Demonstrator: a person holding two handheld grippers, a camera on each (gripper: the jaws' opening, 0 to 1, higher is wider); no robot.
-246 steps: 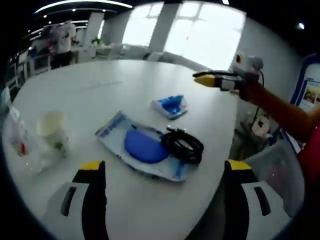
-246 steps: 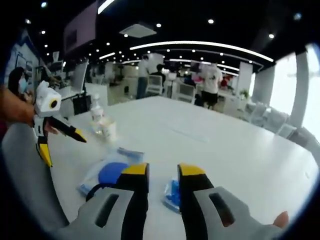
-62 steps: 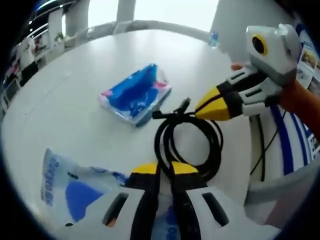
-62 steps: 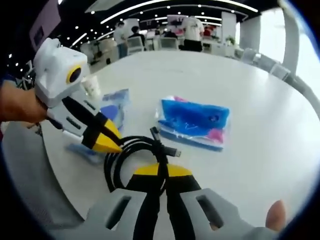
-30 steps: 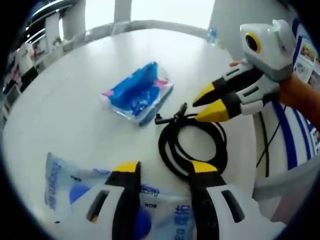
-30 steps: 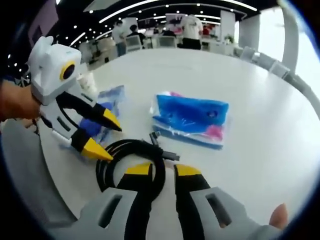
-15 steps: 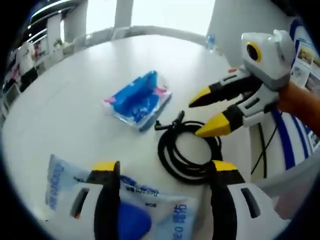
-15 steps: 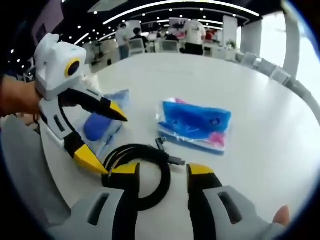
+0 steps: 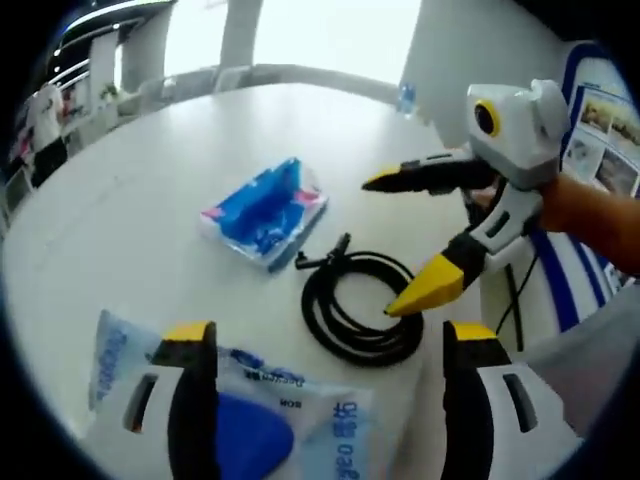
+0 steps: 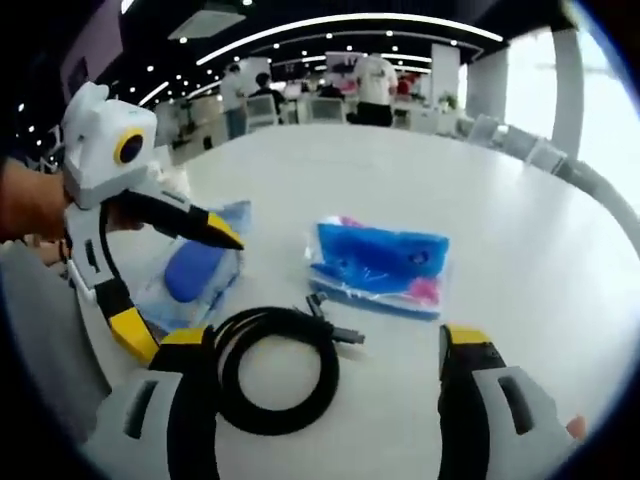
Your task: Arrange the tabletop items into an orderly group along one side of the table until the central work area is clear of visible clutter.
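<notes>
A coiled black cable [image 9: 316, 305] lies flat on the white round table [image 9: 130, 170], between both grippers. My left gripper [image 9: 330, 340] stands wide open just short of the coil, touching nothing. The right gripper [image 9: 395, 240] comes in from the right, open, its lower tip over the coil's edge. In the right gripper view, my right gripper [image 10: 325, 345] is wide open around the cable [image 10: 272, 318], not touching it. The left gripper [image 10: 185, 290] is open at the left. A blue tissue pack [image 9: 265, 210] [image 10: 380, 265] lies beyond the cable. A clear plastic bag with a blue round item [image 9: 240, 420] [image 10: 195, 270] lies beside it.
The table edge curves close on the right of the left gripper view, with a small bottle [image 9: 405, 95] at its far rim and a poster stand [image 9: 600, 110] behind. The far half of the table [image 10: 500, 200] is bare. People and chairs stand in the office beyond.
Both grippers were shut on the cable two seconds ago. They have opened wide and drawn back, and the coil now lies loose on the table.
</notes>
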